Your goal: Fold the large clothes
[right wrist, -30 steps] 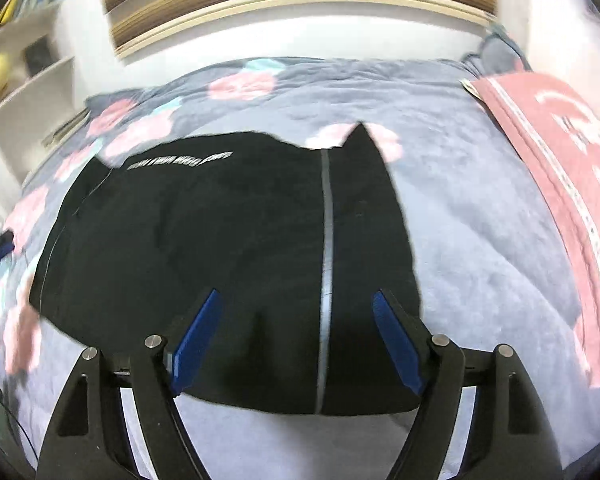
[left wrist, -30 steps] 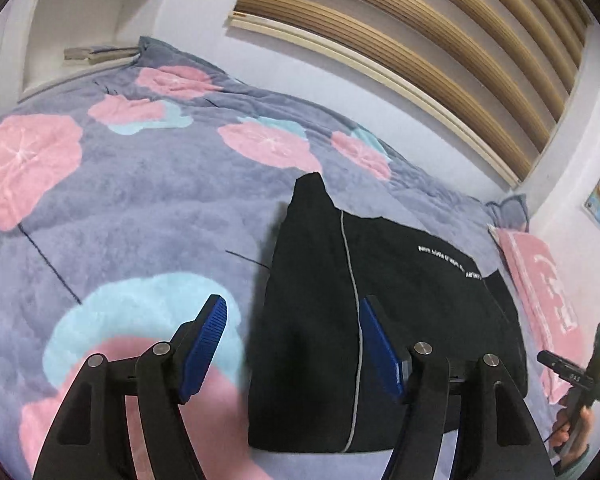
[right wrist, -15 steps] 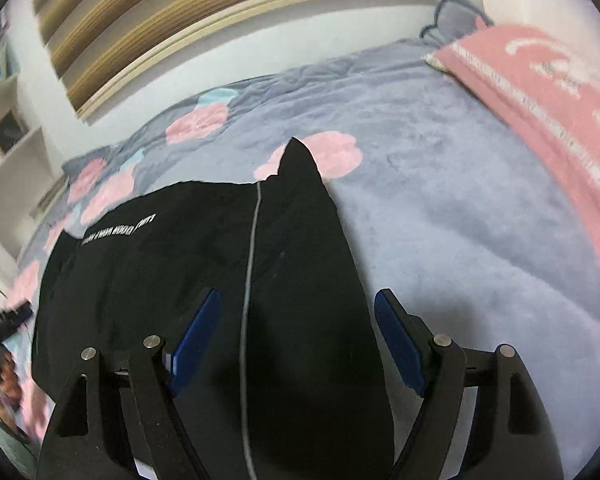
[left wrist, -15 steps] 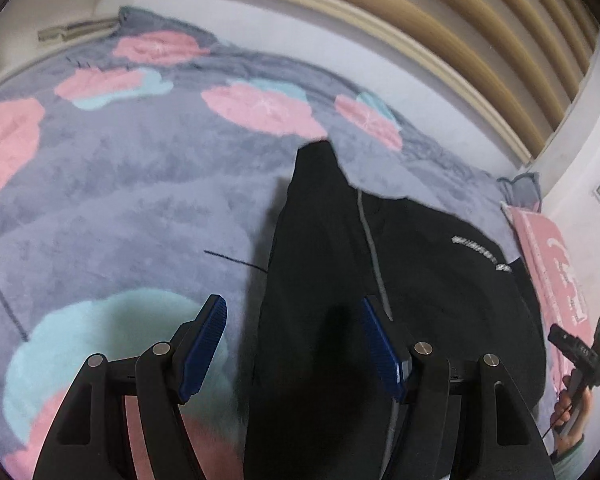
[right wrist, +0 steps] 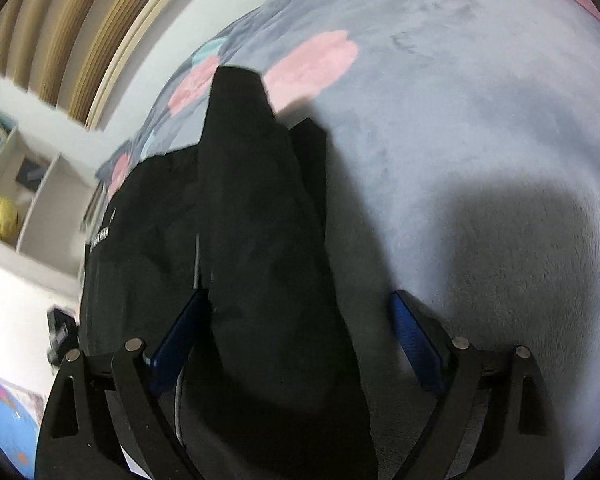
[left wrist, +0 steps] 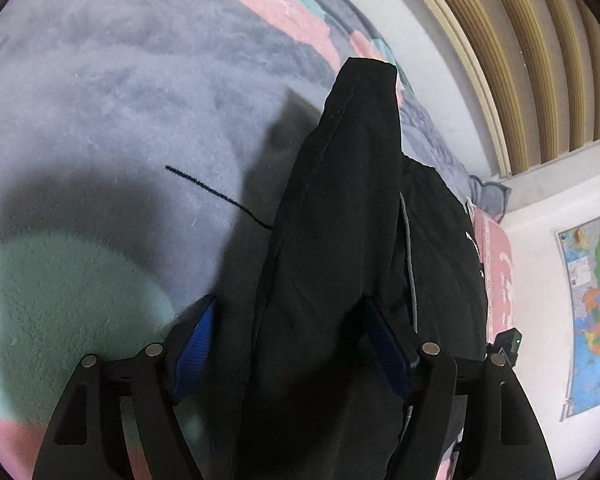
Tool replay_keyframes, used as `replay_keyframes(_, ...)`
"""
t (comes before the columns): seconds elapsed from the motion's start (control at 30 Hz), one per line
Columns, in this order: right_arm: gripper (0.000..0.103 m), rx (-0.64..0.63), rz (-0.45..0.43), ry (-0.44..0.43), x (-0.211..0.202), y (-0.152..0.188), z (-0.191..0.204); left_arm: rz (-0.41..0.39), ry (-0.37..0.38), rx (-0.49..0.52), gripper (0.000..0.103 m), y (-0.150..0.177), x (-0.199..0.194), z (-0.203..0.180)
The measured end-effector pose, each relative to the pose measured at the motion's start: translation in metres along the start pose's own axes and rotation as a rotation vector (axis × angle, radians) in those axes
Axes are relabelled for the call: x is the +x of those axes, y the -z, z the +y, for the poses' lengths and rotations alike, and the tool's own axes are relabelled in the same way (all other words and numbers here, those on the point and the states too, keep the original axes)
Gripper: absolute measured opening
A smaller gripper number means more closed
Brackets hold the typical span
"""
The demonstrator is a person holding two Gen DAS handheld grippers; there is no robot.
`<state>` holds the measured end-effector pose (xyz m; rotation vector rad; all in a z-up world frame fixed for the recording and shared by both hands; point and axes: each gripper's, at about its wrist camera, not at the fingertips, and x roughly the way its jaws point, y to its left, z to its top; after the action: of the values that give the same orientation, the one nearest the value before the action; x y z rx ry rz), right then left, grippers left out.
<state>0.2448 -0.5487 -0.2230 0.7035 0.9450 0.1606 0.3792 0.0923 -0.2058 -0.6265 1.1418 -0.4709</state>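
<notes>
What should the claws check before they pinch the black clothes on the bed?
1. Left claw wide enough: ok, jaws opening.
2. Right claw wide enough: ok, jaws opening.
3. Black garment between the left claw's pads: ok.
4. Black garment between the right claw's pads: ok, nearer its left pad.
5. Pads pressing the cloth yet: not ok, neither squeezes.
6. Loose black thread on the blanket attached to the garment: cannot tell.

My left gripper (left wrist: 290,336) jaws opening, black garment (left wrist: 340,220) fold between blue pads; grey blanket (left wrist: 100,120) at nine o'clock.
</notes>
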Motion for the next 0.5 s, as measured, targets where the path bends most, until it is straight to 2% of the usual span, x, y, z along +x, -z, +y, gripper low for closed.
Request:
replay_keyframes(0.03,0.090,-0.010,0.017,-0.014,0.000,0.001,0.002,0.015,0.030,0.007,0.074,0.001,0.001,-0.002)
replay_keyframes(0.07,0.084,-0.019,0.032,-0.035,-0.001,0.001,0.004,0.032,0.077,0.014,0.067,0.001,0.001,-0.004)
replay_keyframes(0.1,0.065,-0.038,0.054,-0.092,-0.002,0.004,0.008,0.066,0.175,0.031,0.055,0.003,0.002,-0.009)
replay_keyframes(0.13,0.063,-0.049,0.066,-0.144,-0.003,0.006,0.010,0.065,0.204,0.059,0.048,0.006,-0.001,-0.016)
replay_keyframes(0.2,0.063,-0.094,0.062,-0.134,-0.007,0.009,0.016,0.052,0.149,0.129,0.049,0.008,-0.003,-0.027)
replay_keyframes(0.23,0.064,-0.101,0.067,-0.125,-0.005,0.009,0.017,0.064,0.141,0.131,0.049,0.008,0.000,-0.028)
replay_keyframes(0.27,0.066,-0.092,0.076,-0.127,-0.002,0.008,0.016,0.074,0.146,0.116,0.049,0.006,0.004,-0.025)
replay_keyframes(0.33,0.080,-0.042,0.101,-0.154,0.009,0.004,0.007,0.097,0.179,0.062,0.051,0.003,0.013,-0.015)
replay_keyframes(0.43,0.083,0.002,0.125,-0.212,0.021,0.001,-0.004,0.134,0.217,-0.004,0.061,0.000,0.028,-0.002)
replay_keyframes(0.5,0.084,0.002,0.133,-0.230,0.028,-0.003,-0.001,0.153,0.233,-0.029,0.063,-0.001,0.034,0.000)
